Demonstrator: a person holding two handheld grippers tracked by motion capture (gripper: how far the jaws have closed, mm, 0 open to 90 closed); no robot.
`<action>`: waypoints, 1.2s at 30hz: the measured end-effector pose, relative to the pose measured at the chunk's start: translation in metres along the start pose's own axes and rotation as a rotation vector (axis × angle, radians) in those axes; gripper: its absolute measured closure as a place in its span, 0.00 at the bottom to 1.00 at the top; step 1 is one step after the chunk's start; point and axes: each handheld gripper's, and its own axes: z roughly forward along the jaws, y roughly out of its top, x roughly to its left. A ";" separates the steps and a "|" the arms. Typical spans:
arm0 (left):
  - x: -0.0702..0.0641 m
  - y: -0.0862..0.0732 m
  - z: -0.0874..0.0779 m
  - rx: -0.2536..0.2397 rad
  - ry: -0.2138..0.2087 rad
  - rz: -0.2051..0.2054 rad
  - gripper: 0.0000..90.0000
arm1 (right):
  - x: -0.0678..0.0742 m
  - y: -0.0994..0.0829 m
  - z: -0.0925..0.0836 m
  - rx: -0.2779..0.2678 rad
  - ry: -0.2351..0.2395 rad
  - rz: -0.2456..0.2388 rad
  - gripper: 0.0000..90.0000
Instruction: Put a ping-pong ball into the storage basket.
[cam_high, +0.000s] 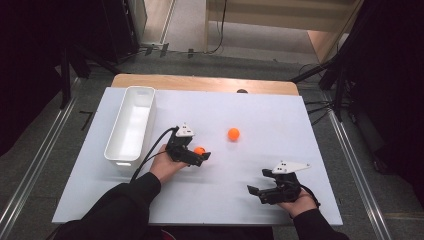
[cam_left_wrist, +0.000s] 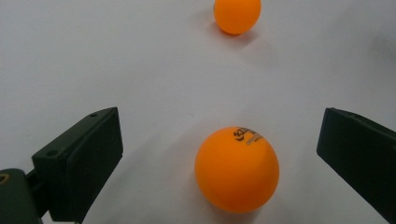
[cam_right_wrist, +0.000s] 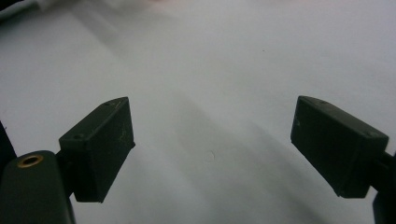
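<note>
Left claw (cam_high: 198, 155) around near orange ball (cam_high: 199, 150) on white surface (cam_high: 260, 120). Second orange ball (cam_high: 233, 133) apart, farther back. White bin (cam_high: 131, 124) at left. Right claw (cam_high: 257, 191) low, well apart.

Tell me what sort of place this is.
Probably a lab or studio set up for recording: a white table ringed by dark stands, cables on the floor, and hand-held grippers working orange balls.

Both forearms wore black sleeves (cam_high: 125, 200), each hand carrying a black two-jaw gripper (grey three-cornered plate (cam_high: 291, 167) on top, black cable (cam_high: 152, 150) trailing).
</note>
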 end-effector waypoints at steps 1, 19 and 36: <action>0.000 0.000 0.001 0.006 0.000 0.008 0.01 | 0.000 0.000 0.000 0.000 0.000 0.000 0.13; -0.010 -0.008 0.014 0.105 0.083 0.101 0.06 | 0.000 0.000 0.001 0.007 0.000 -0.002 0.13; -0.015 -0.010 0.010 0.090 0.070 0.149 0.22 | 0.001 0.000 0.001 0.012 -0.004 -0.010 0.13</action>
